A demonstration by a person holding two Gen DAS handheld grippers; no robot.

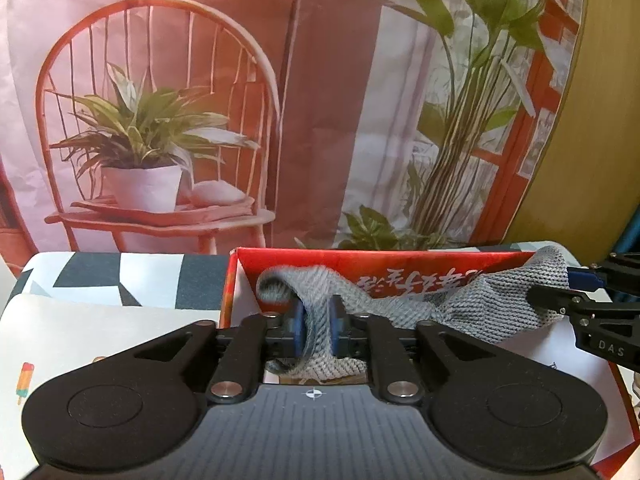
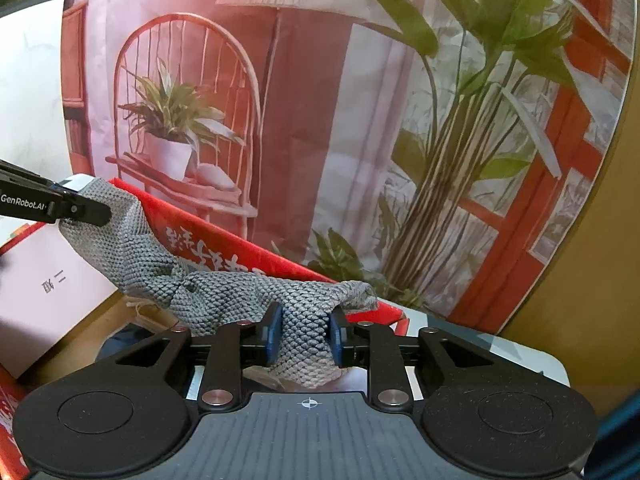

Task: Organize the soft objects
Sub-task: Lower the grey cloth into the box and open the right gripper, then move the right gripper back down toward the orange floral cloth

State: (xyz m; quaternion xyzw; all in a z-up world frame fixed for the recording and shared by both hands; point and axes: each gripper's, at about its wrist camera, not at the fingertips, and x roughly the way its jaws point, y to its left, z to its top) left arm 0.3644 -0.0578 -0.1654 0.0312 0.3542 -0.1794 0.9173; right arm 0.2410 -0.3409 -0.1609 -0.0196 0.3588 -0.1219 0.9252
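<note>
A grey knitted cloth [image 1: 460, 304] hangs stretched between my two grippers, over an open red cardboard box [image 1: 360, 264]. My left gripper [image 1: 318, 330] is shut on one end of the cloth, its blue pads [image 1: 298, 330] pinching the fabric. My right gripper [image 2: 306, 336] is shut on the other end of the same cloth [image 2: 224, 296]. In the left wrist view the right gripper [image 1: 560, 296] shows at the right edge, clamped on the cloth. In the right wrist view the left gripper [image 2: 86, 210] shows at the left edge. The cloth sags over the box's far wall [image 2: 248, 256].
A printed backdrop [image 1: 280, 100] with a chair, lamp and plants stands right behind the box. A black-and-white patterned table top [image 1: 120, 276] lies left of the box. White sheets [image 2: 48, 292] lean inside the box. A yellow wall [image 1: 600, 140] is at the right.
</note>
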